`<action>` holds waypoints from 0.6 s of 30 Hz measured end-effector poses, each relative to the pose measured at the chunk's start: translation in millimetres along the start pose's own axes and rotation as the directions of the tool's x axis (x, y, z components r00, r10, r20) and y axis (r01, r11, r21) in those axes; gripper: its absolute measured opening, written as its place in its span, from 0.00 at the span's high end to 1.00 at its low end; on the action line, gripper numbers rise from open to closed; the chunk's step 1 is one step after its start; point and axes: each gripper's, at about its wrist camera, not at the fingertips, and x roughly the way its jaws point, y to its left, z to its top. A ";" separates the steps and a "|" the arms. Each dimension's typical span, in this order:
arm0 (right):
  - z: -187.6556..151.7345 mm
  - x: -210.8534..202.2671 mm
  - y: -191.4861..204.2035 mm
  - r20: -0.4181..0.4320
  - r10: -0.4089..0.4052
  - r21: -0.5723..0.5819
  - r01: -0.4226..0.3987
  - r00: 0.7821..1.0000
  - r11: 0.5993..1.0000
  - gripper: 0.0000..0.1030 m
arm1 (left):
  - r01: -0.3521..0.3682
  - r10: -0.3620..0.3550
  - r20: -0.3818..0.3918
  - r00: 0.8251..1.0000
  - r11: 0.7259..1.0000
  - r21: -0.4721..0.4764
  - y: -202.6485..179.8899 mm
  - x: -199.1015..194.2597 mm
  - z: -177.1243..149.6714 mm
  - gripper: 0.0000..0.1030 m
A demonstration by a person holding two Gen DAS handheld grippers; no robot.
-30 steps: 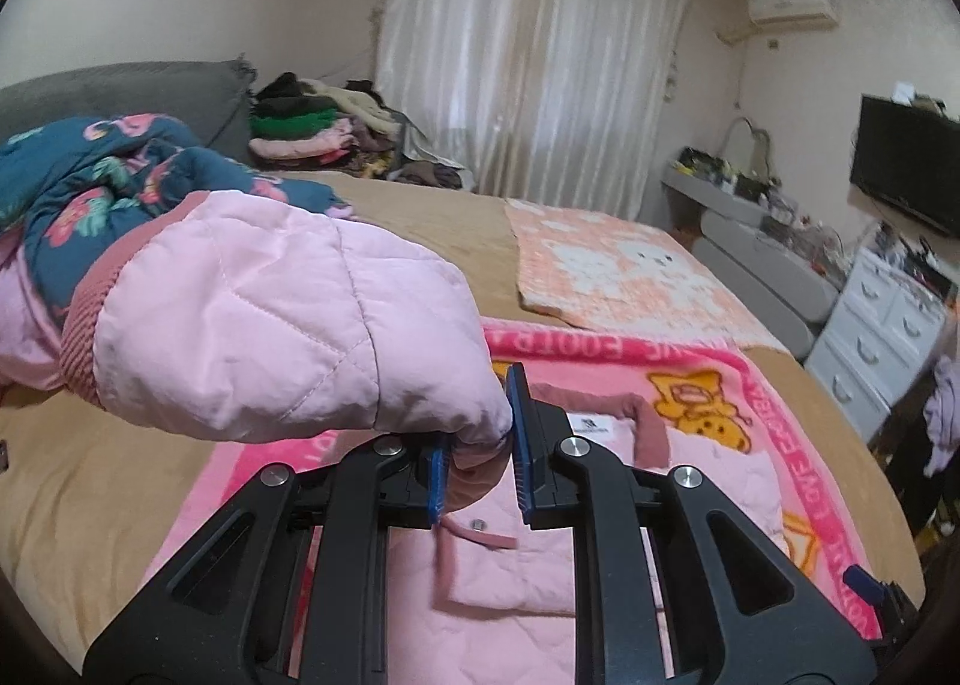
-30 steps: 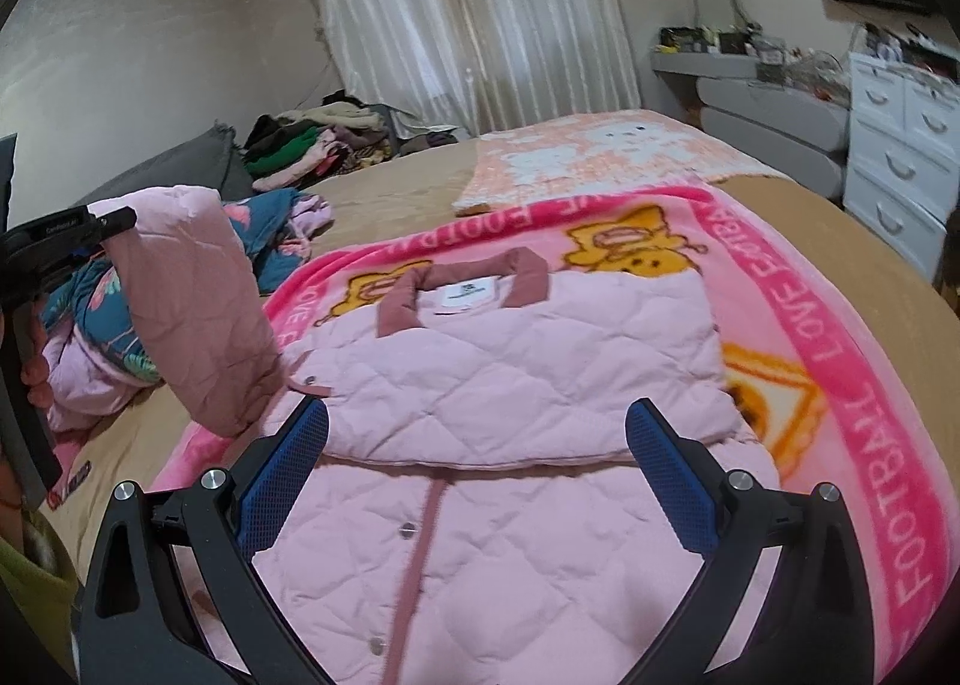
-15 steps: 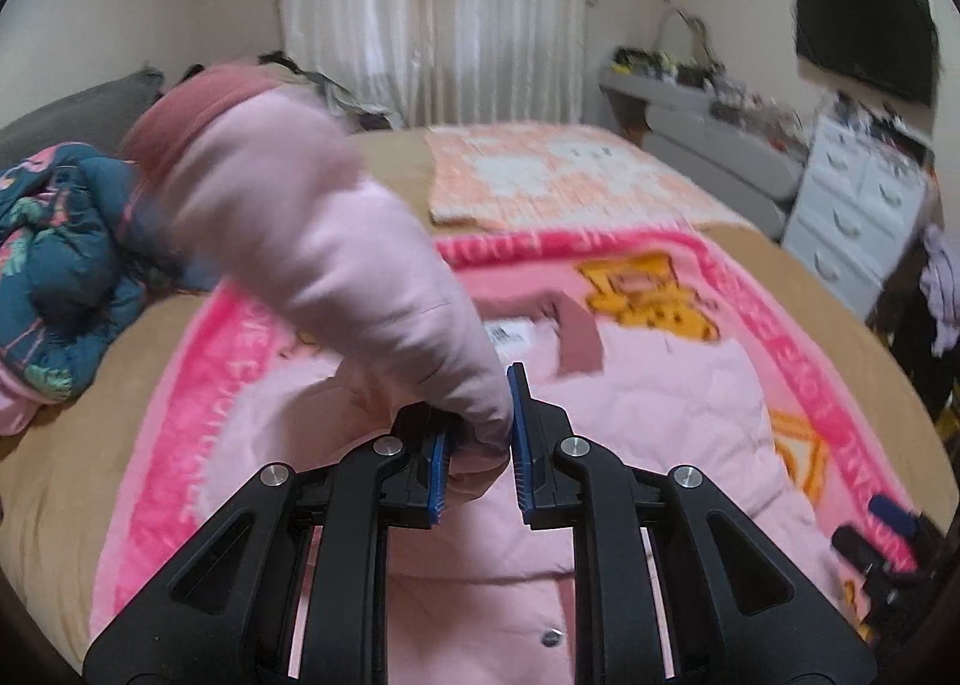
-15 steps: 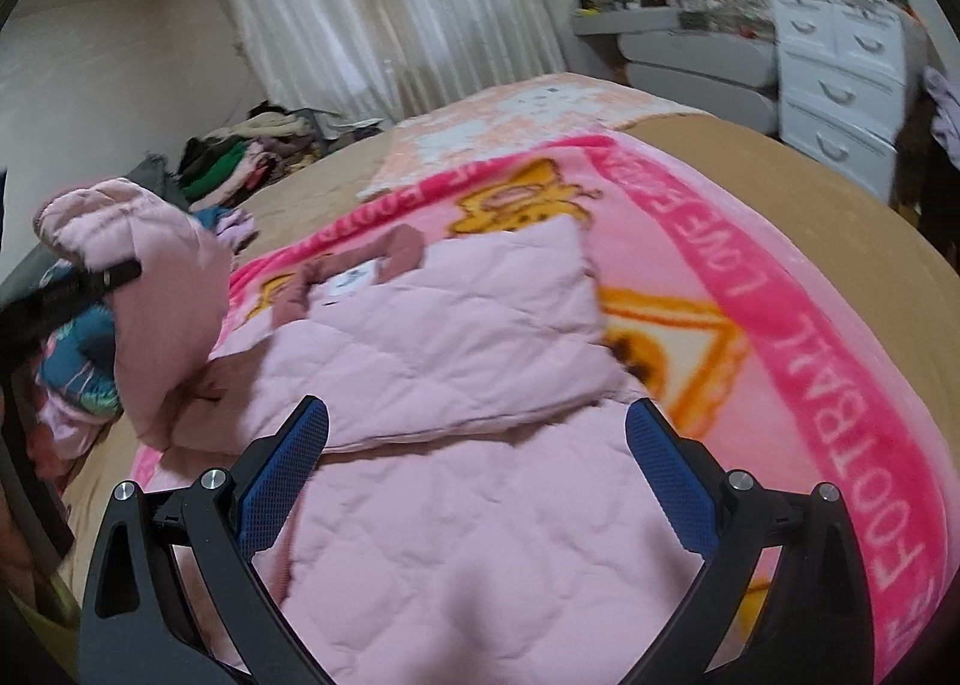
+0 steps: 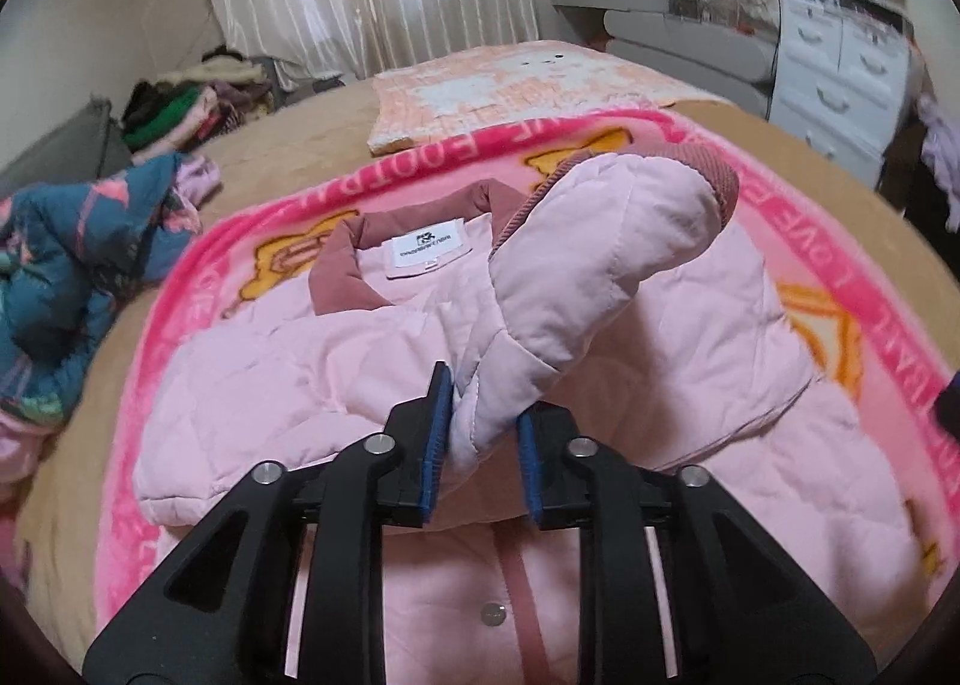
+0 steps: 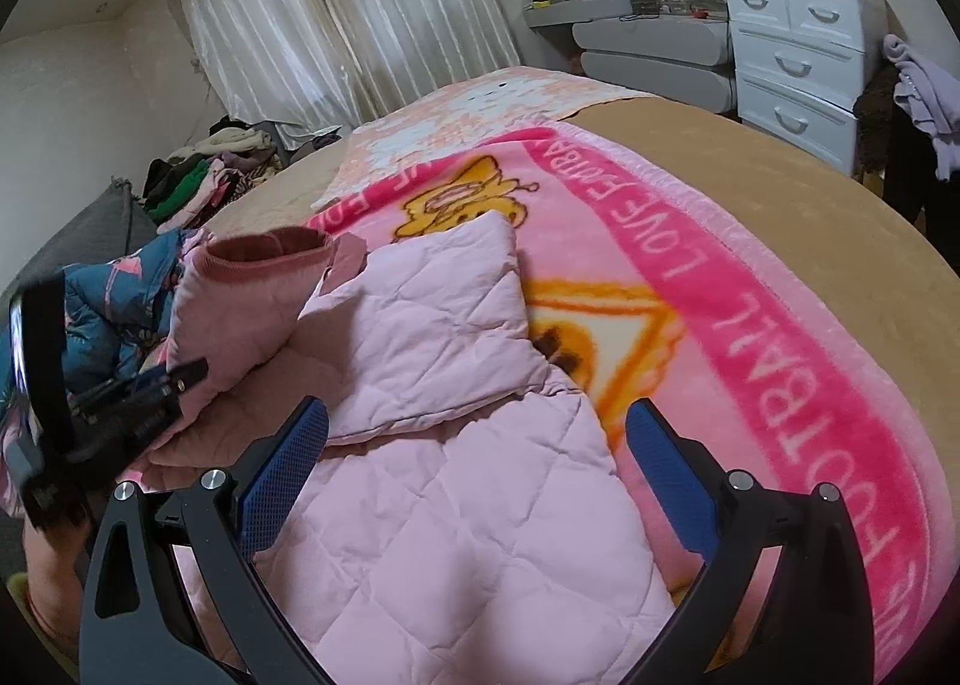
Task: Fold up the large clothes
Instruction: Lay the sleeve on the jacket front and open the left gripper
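A pink quilted jacket (image 5: 384,361) lies face up on a pink cartoon blanket (image 5: 888,289) on the bed, collar and label far from me. My left gripper (image 5: 480,433) is shut on the jacket's left sleeve (image 5: 600,241), which drapes across the chest with its ribbed cuff to the right. In the right wrist view the jacket (image 6: 456,535) has its right sleeve (image 6: 432,337) folded over the body. My right gripper (image 6: 474,475) is open and empty just above the jacket's lower part. The left gripper (image 6: 138,397) shows there at the left, holding the cuffed sleeve (image 6: 240,301).
A blue floral garment (image 5: 66,265) lies heaped at the left of the tan bed (image 5: 288,145). A folded peach blanket (image 5: 516,85) lies beyond the jacket. A clothes pile (image 5: 180,109) sits far left. White drawers (image 6: 798,43) stand at the right.
My left gripper has swung the sleeve from the left side over onto the jacket's chest. My right gripper has shifted right and lower over the jacket, still open.
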 end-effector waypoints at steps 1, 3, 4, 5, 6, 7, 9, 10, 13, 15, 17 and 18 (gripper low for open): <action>1.2 -1.2 -0.6 0.001 -0.003 0.004 0.003 1.000 1.000 0.04 | -0.002 0.002 -0.006 1.000 1.000 0.023 -4.0 0.2 -3.0 0.68; 3.2 -3.0 -1.7 0.002 -0.008 0.015 0.008 1.000 1.000 0.04 | 0.010 -0.009 -0.021 1.000 0.999 0.043 -10.8 0.4 -6.5 0.35; 3.5 -4.6 -1.7 0.002 -0.009 0.019 0.009 1.000 1.000 0.04 | 0.023 -0.022 -0.028 0.999 0.998 0.057 -13.2 -1.7 -9.0 0.34; 3.9 -6.2 -1.8 0.001 -0.009 0.022 0.009 1.000 1.000 0.04 | 0.030 -0.028 -0.036 0.999 0.997 0.071 -15.6 -3.4 -10.7 0.34; 4.5 -7.6 -1.6 0.000 -0.009 0.026 0.009 1.000 1.000 0.04 | 0.040 -0.036 -0.044 0.998 0.995 0.087 -18.0 -5.8 -13.7 0.34; 4.9 -7.9 -1.3 -0.001 -0.014 0.029 0.014 1.000 0.999 0.04 | 0.052 -0.048 -0.050 0.998 0.994 0.099 -18.1 -9.3 -16.5 0.33; 5.5 -7.7 2.1 -0.007 -0.019 0.035 0.019 1.000 0.999 0.04 | 0.075 -0.071 -0.044 0.997 0.991 0.113 -13.6 -19.1 -20.6 0.23; 5.3 -6.5 6.0 -0.013 -0.010 0.034 0.011 1.000 0.999 0.04 | 0.077 -0.073 -0.038 0.997 0.990 0.116 -10.2 -23.2 -21.6 0.17; 3.8 -1.5 21.3 -0.027 -0.001 0.015 0.001 1.000 1.000 0.04 | 0.101 -0.098 -0.052 0.994 0.993 0.063 19.5 -33.9 -20.8 0.09; 1.4 3.8 32.4 -0.043 0.022 0.012 -0.021 0.999 1.000 0.04 | 0.106 -0.105 -0.063 0.992 0.994 0.011 40.3 -36.6 -19.1 0.09; -1.9 10.1 43.3 -0.064 0.045 0.015 -0.044 0.997 0.999 0.04 | 0.069 -0.070 -0.056 0.996 0.997 -0.022 64.4 -39.7 -17.2 0.09; -3.6 12.6 47.8 -0.071 0.049 0.015 -0.048 0.996 0.999 0.04 | 0.046 -0.048 -0.049 0.998 0.998 -0.039 77.6 -41.3 -16.4 0.09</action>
